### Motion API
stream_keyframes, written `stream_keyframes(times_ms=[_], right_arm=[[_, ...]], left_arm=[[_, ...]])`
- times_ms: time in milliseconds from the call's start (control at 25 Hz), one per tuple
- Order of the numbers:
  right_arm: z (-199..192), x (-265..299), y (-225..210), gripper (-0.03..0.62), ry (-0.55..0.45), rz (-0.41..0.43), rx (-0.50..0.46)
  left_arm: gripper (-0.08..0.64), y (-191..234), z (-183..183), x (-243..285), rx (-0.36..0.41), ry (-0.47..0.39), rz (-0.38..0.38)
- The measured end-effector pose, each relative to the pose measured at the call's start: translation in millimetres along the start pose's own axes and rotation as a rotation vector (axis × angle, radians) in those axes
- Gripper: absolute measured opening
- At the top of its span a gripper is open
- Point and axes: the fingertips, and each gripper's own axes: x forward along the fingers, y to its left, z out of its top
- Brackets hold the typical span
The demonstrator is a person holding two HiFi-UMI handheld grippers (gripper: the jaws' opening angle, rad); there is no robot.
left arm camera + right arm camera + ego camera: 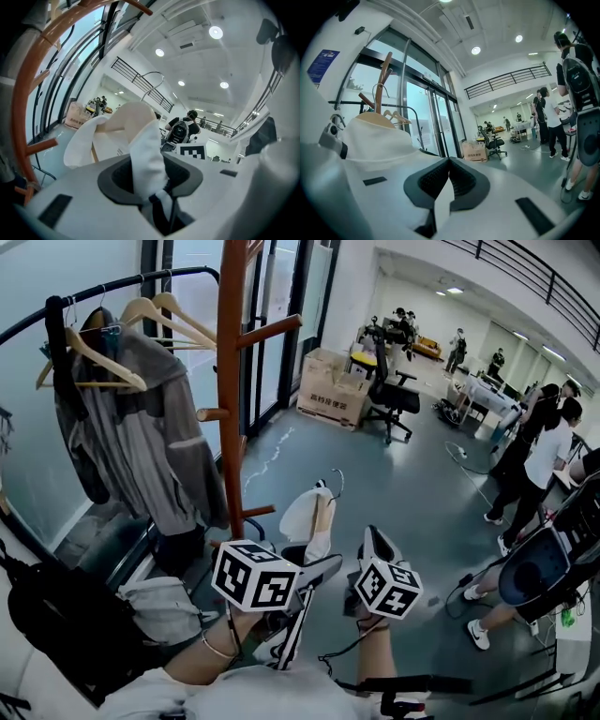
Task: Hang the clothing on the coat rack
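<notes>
White and draped on a hanger (323,512), the garment (306,517) shows in the head view just ahead of the left gripper (323,563) and the right gripper (372,542). The two sit side by side with it rising between their tips, and the hook (336,482) is free in the air above. The rack (231,381) stands ahead and to the left of the left gripper, apart from the hook, with bare pegs (270,331) higher up. Further left a rail (94,292) carries a jacket (155,427) and spare hangers. In the left gripper view, the jaws stand partway apart yet pinch a thick fold of the garment (146,145), which runs up from the pads to the hanger (131,117). The hook (152,77) arches above, and the rack (21,98) curves past at the far left of the jaws without touching anything we hold. In the right gripper view, the jaws are nearly together, nipping a thin edge of the garment (442,204), while the rest of it (375,140) drapes off to their left over the hanger, the rack (384,75) behind. We judge the job about midway: the garment is on its hanger and lifted, but not yet hung. What is left, we think, is to raise the pair, bring the hook over a peg, settle it and let go.
</notes>
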Motion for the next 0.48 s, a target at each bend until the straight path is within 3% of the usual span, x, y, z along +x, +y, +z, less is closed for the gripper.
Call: stream_keyframes(times_ms=[480], right_arm=[[4.7,41.3,9.6,0.023,-0.008,-0.018,-0.032]], left_arm=[[0.146,36.7,21.2,5.0,-0.031,-0.021,-0.017]])
